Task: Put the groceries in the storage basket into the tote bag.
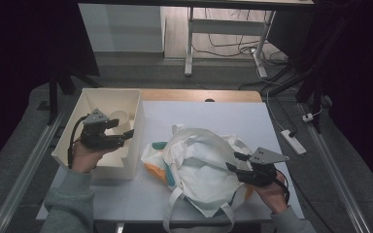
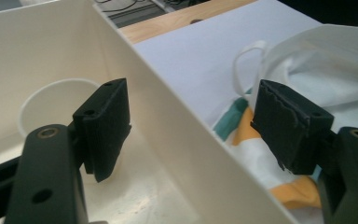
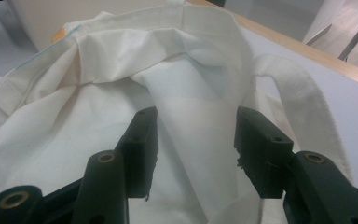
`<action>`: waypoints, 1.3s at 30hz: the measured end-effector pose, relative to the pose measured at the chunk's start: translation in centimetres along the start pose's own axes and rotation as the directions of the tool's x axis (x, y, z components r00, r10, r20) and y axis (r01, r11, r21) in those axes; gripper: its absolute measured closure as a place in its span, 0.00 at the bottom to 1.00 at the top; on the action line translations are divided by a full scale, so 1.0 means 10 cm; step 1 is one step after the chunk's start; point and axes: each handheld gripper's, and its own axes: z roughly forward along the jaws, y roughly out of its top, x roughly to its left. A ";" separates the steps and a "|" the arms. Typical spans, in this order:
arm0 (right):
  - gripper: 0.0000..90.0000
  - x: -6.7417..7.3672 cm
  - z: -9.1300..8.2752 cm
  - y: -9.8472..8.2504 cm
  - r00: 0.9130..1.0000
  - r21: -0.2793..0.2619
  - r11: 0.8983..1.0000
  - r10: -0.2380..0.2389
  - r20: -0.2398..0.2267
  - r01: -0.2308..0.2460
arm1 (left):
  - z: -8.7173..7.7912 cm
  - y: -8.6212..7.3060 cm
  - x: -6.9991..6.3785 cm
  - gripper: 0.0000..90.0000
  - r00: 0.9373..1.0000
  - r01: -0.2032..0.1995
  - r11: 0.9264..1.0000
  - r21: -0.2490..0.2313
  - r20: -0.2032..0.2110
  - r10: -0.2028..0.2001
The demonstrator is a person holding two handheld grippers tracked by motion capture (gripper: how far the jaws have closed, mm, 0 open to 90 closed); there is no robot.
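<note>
Closest to the lens in the left gripper view are the two black jaws of the left gripper [image 2: 191, 126], standing wide apart and gripping nothing. They straddle the right-hand wall of the white box [image 2: 186, 135], one jaw inside it and one outside.

Inside that box sits a white paper cup [image 2: 37, 100], upright against the far side. It looks empty, though its bottom can't really be seen. The rest of the box floor that shows is bare.

The cloth tote bag [image 1: 199, 167] lies slumped in the middle of the table [image 1: 233, 114], just beside the box. It's white with orange and teal patches, and its mouth sags half open. Nothing shows inside it except folds of lining. The right gripper [image 3: 193, 140] hovers at the bag's near right edge with its jaws parted. Fabric lies between them, but the pads don't look pressed on it, so no real grip.

The job looks like moving the cup into the bag. To do it well, the left gripper should clear the wall first, then close gently on the cup's rim so the paper doesn't crush. The right one needs to pinch the bag's edge and lift so the mouth stays open.
</note>
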 end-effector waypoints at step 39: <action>0.54 0.07 0.05 0.03 0.999 0.010 0.999 -0.048 -0.008 0.048 | 0.72 -0.11 0.68 0.00 0.985 0.079 0.980 0.185 -0.167 -0.048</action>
